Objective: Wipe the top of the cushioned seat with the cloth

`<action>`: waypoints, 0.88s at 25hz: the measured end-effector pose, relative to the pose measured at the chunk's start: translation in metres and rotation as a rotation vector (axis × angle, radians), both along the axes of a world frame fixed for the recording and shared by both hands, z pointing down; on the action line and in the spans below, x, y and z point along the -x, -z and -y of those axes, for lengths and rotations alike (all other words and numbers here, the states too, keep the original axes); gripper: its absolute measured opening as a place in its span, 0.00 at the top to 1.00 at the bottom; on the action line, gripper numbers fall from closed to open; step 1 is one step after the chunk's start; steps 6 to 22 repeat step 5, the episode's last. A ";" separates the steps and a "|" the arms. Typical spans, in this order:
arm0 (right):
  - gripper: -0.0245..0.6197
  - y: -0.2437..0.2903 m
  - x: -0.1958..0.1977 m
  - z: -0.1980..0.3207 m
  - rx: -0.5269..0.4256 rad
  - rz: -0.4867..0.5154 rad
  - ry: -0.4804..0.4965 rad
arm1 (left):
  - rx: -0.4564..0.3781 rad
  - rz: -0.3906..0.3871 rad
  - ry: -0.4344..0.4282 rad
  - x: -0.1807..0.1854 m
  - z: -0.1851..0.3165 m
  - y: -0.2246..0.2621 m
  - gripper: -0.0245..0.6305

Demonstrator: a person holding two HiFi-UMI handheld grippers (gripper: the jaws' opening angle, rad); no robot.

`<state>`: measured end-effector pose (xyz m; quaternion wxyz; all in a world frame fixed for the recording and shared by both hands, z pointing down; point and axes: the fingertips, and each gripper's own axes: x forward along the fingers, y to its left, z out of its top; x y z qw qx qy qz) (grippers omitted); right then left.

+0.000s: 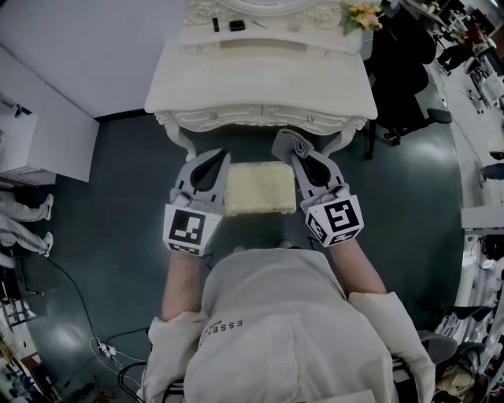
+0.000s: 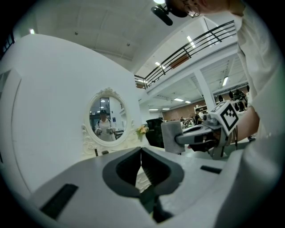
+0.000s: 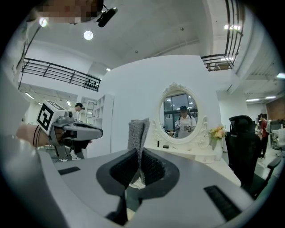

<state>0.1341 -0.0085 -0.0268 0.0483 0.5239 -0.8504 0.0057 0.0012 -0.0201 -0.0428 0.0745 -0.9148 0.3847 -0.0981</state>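
Note:
The cushioned seat [image 1: 260, 188], pale cream and rectangular, sits in front of the white dressing table in the head view. My left gripper [image 1: 223, 157] hovers at the seat's left edge, jaws shut with nothing between them [image 2: 140, 152]. At the seat's right edge my right gripper [image 1: 293, 155] is shut on a grey cloth [image 1: 292, 144]; in the right gripper view the cloth [image 3: 138, 132] sticks up from between the pads. Both grippers point toward the dressing table, raised level.
A white ornate dressing table [image 1: 260, 86] with an oval mirror [image 3: 180, 113] stands straight ahead, small dark items and flowers [image 1: 361, 14] on top. A black office chair [image 1: 405, 71] is at the right. Cables [image 1: 94, 330] lie on the dark floor at the left.

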 end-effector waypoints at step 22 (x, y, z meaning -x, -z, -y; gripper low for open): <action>0.92 -0.002 0.002 -0.007 0.006 -0.007 -0.003 | 0.007 -0.002 0.001 0.002 -0.006 -0.001 0.96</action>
